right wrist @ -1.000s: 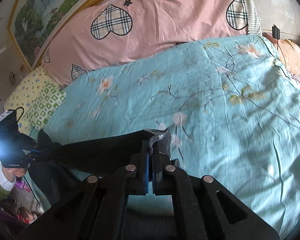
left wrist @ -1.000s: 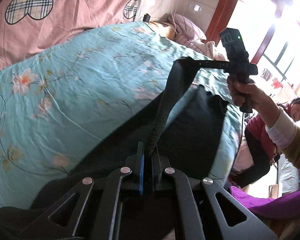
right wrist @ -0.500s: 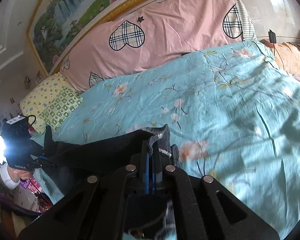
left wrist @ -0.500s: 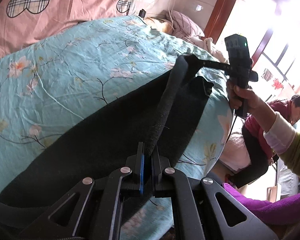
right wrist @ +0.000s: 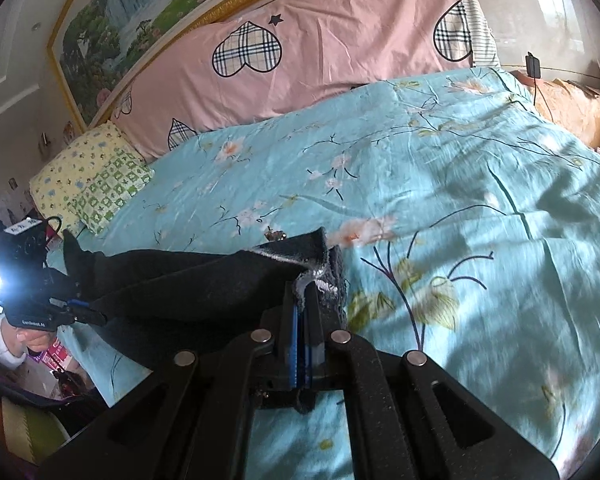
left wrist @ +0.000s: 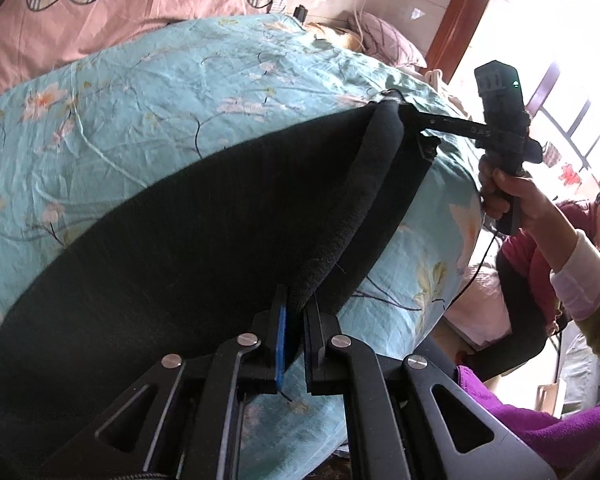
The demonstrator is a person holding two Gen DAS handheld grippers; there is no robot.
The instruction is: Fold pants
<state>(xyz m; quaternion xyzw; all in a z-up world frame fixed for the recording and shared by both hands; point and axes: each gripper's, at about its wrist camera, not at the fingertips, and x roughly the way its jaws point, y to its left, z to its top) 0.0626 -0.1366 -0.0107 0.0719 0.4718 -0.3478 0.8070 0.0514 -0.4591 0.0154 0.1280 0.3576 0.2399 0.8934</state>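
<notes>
Black pants lie spread over a teal floral bedspread. My left gripper is shut on one end of their waistband edge, which runs taut up to the right gripper, shut on the other end. In the right wrist view my right gripper pinches the fuzzy waistband corner of the pants, and the left gripper holds the far end at the left.
A pink quilt with plaid hearts lies along the headboard. A yellow-green pillow sits at the bed's left. A seated person in red and purple cloth are beside the bed edge.
The pants have dropped from hanging in the air onto the bedspread and spread out flat. Both grippers have moved forward over the bed and lower, keeping their hold.
</notes>
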